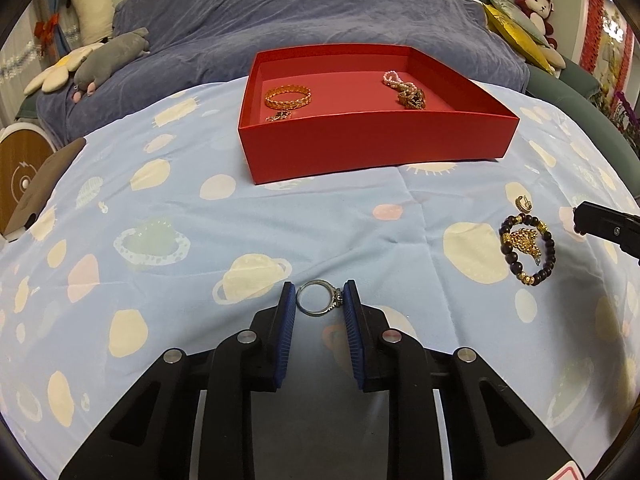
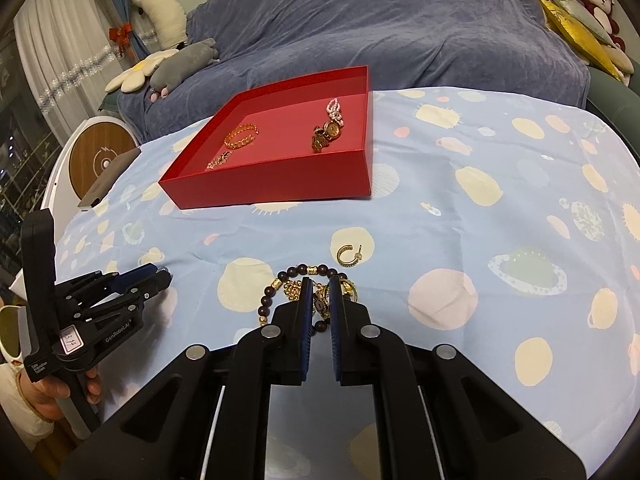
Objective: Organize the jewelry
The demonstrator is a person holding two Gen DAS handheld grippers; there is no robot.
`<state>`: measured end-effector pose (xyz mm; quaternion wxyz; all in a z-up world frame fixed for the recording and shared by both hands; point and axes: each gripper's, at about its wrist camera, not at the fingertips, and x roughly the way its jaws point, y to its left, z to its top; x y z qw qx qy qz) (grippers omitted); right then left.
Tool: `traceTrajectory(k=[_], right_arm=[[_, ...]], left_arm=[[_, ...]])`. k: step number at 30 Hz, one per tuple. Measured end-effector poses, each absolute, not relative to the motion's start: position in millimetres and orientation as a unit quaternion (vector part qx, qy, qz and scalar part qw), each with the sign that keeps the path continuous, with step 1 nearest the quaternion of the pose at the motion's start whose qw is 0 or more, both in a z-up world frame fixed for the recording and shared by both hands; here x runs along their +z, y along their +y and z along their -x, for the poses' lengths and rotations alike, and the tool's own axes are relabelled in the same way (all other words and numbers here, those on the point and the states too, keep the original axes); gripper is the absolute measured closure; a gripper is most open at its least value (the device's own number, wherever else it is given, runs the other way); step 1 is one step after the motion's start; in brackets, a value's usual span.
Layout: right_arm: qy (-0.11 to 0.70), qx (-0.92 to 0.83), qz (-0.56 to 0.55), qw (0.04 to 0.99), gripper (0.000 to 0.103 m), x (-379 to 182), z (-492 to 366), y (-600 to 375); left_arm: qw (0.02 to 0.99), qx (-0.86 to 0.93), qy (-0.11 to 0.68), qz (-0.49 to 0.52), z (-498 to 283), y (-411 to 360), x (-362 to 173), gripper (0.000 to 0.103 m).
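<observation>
A desk draped in a light blue planet-print cloth was set in front of a sofa under a purple throw, plush toys piled at both ends. A silver ring lay flat on the cloth, bracketed by the left gripper, whose pads looked to be touching its sides, so it was probably just clamped. Tiny, light, hard and slick metal, so it could easily be squirted out; the plain band was judged the safer hold rather than the fussy setting. The right gripper was clenched over a tangle of gold chain inside a dark beaded bracelet, though a real hold couldn't be confirmed. Floppy stuff, likely to snag. A gold hoop earring sat just beyond. The red box farther back already held several pieces.
</observation>
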<state>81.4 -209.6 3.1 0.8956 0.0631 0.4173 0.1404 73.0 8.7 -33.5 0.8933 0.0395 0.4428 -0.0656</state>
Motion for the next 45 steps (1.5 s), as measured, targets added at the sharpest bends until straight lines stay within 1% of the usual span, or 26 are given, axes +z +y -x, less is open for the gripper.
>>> traceTrajectory(k=[5,11,17,21,27,31,41,45], right_arm=[[0.406,0.148,-0.066,0.899,0.096,16,-84,-202],[0.387,0.149,-0.074,0.907,0.095,35,-98,-196],[0.360,0.147,-0.074,0.918,0.095,62,-129,-186],[0.347,0.147,-0.061,0.924,0.096,70,-159,-176],[0.370,0.139,-0.081,0.915,0.095,48,-203,-170],[0.384,0.135,-0.071,0.910,0.096,33,-220,-162],[0.411,0.127,-0.048,0.902,0.096,6,-245,-156],[0.413,0.140,-0.018,0.899,0.094,2,-252,-148]], left_arm=[[0.892,-0.080,0.445,-0.016,-74,6,-23,0.082],[0.900,-0.095,0.425,0.018,-84,3,9,0.082],[0.919,-0.093,0.383,0.031,-110,5,49,0.082],[0.924,-0.087,0.370,0.038,-138,7,62,0.082],[0.924,-0.081,0.371,0.038,-176,8,58,0.082],[0.921,-0.077,0.379,0.040,-196,11,48,0.082],[0.908,-0.069,0.411,0.033,-214,15,20,0.082],[0.906,-0.065,0.417,0.035,-217,17,15,0.082]])
